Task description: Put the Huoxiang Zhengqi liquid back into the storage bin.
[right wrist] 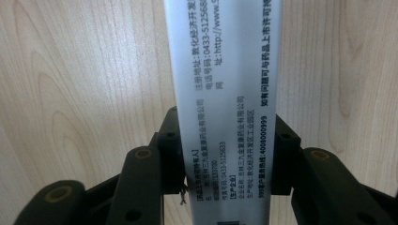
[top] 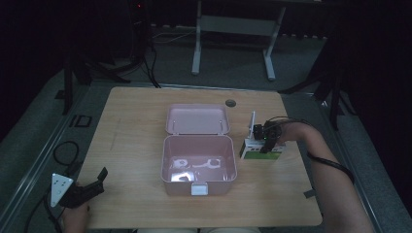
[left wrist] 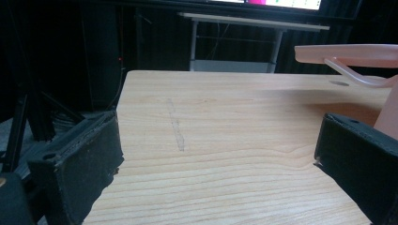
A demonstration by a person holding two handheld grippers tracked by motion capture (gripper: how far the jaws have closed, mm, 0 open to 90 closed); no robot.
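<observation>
A white and green medicine box (top: 258,152) stands on the wooden table (top: 136,126), just right of an open pink lunch box (top: 178,186). My right gripper (top: 266,141) comes down on it from above. In the right gripper view the box (right wrist: 225,65) shows its white printed side, and my right gripper (right wrist: 225,140) is shut on it, a pad pressing each long face. The pink lunch box has its lid (top: 197,119) folded back and holds a few pale items. My left gripper (top: 91,187) rests at the table's near left corner; its jaws (left wrist: 216,173) stand wide open over bare wood.
A round cable hole (top: 230,103) sits in the table near the far edge. Beyond the table stands a white desk frame (top: 196,48). Cables (top: 65,153) lie on the floor at the left. The pink lid (left wrist: 347,54) overhangs at the right of the left gripper view.
</observation>
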